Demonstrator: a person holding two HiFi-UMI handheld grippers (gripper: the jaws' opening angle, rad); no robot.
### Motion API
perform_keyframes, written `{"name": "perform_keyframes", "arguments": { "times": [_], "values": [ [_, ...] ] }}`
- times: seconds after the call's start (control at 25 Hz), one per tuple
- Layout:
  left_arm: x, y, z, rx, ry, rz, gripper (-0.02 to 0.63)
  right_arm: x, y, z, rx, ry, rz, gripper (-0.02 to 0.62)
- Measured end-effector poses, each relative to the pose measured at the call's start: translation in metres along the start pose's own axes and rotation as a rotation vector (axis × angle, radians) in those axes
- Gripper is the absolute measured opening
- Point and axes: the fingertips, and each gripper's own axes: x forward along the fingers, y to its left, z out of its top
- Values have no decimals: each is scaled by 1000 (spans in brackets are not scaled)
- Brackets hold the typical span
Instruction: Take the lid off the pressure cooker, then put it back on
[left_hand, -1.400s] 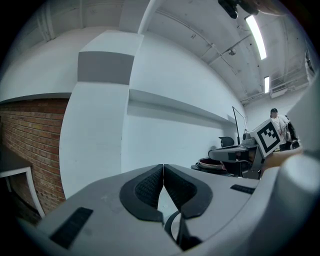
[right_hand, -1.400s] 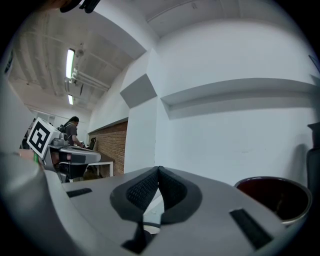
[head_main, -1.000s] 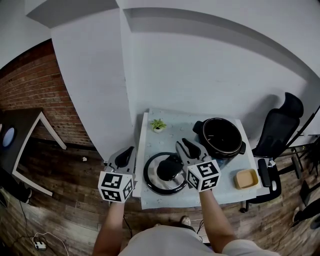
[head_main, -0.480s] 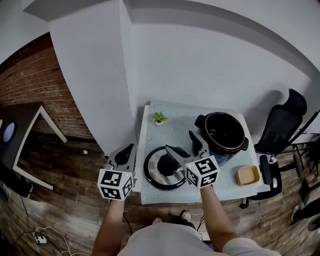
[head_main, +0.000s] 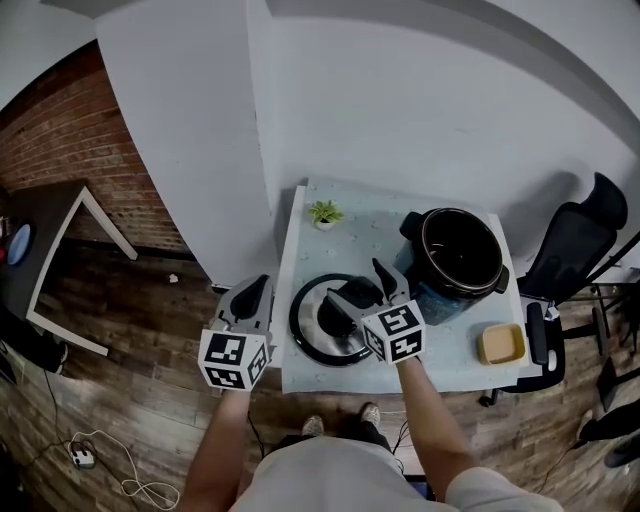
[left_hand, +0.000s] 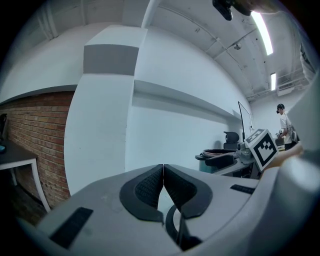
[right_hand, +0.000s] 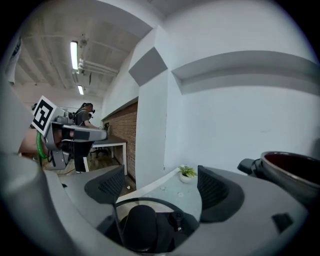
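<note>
The black round lid (head_main: 312, 335) lies flat on the small light table (head_main: 350, 235), at its front left. My right gripper (head_main: 360, 288) hangs open just over the lid, one finger on each side of its black knob (right_hand: 141, 225), not touching it. The pressure cooker (head_main: 461, 262) stands uncovered at the table's right; its rim (right_hand: 295, 167) shows at the right of the right gripper view. My left gripper (head_main: 250, 298) is shut on nothing, held off the table's left edge. In the left gripper view its pads (left_hand: 150, 187) meet, with the cooker (left_hand: 219, 156) far right.
A small potted plant (head_main: 324, 213) sits at the table's back left and a tan square container (head_main: 500, 343) at its front right. A black office chair (head_main: 580, 250) stands to the right, and a dark desk (head_main: 60, 260) by the brick wall on the left.
My right gripper's jaws, close around the lid's knob a second ago, have spread apart. The lid has stayed flat on the table. The left gripper has kept its place.
</note>
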Motion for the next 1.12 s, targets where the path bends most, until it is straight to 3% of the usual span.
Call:
{"name": "perform_keyframes", "arguments": {
  "times": [0.68,1.12],
  "values": [
    [-14,-5,-57,-87,76,10,14,37,36,-119,1,313,100,419],
    [-25,-5,-71,-115,100,22,14,41,39,-127,-15,368,104,372]
  ]
}}
